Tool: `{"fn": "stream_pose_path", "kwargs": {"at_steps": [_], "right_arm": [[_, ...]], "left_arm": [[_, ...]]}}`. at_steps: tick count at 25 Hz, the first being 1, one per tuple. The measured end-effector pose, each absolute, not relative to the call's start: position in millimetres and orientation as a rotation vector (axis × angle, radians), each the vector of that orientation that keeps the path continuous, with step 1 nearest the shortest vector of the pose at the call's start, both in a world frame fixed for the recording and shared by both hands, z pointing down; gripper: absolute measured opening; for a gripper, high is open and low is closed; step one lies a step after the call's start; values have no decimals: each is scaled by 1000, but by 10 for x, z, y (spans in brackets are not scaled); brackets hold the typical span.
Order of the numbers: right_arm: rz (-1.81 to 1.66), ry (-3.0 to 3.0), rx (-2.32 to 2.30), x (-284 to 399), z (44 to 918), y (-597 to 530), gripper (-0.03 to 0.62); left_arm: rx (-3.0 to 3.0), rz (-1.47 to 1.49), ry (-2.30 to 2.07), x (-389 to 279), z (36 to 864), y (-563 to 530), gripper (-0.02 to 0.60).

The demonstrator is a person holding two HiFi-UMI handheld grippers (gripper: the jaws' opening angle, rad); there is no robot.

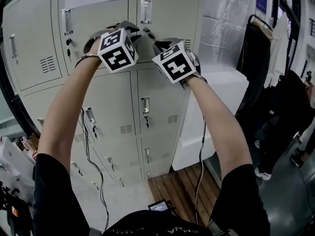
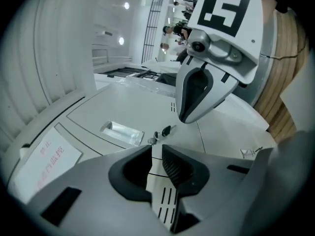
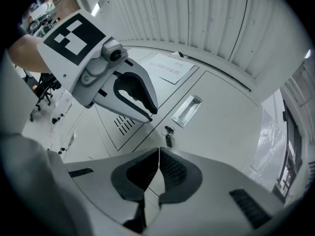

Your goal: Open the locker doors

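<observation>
1. While I am reaching up with both arms, I am holding the left gripper (image 2: 156,150) and the right gripper (image 3: 158,154) side by side, close in front of the top row of the grey lockers (image 1: 115,117).
2. The left gripper's jaws are standing a narrow slit apart with nothing between them. Through that slit the vent slots (image 2: 167,200) of a door are showing.
3. The right gripper's jaws are sitting all but together, with only a hairline gap at the tips, and they are gripping nothing.
4. Every locker door in the head view is lying shut and flush with its frame.
5. The right-hand upper door (image 1: 167,4) is carrying a recessed handle (image 3: 186,110), and a key (image 3: 168,137) is hanging from the lock under it. In the right gripper view that key is sitting just beyond the jaw tips.
6. The door beside it on the left (image 1: 93,26) is bearing a white paper notice (image 3: 170,67).
7. At the far right of the head view dark clothes (image 1: 256,58) are hanging, and wooden floor boards (image 1: 177,186) are showing at the foot of the lockers.
</observation>
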State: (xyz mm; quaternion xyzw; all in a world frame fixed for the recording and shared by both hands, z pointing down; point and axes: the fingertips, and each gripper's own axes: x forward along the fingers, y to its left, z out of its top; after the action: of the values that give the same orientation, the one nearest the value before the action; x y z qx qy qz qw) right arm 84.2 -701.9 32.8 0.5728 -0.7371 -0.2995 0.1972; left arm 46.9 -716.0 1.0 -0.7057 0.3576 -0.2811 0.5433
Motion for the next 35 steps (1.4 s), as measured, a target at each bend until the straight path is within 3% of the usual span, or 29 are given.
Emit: {"fn": "stream_pose_path", "kwargs": {"at_steps": [5,10,24,35], "right_arm": [[-814,-2105,1641,691,296,-7022,31],[-774,-2184,1700,524,213,-6949,32],[-695,-2252,1758,265,-30,-6862,32],[-635,-2379,1760,477,-521,-7224,32]], "left_arm": [[-1885,-515,895,278,123,-7009,71],[-2161,-377,954,88,209,-6959,18],[-2469,-237,901,-184,79,-6736,18],[-2494,-162,951,45,-147,-7222,20]]}}
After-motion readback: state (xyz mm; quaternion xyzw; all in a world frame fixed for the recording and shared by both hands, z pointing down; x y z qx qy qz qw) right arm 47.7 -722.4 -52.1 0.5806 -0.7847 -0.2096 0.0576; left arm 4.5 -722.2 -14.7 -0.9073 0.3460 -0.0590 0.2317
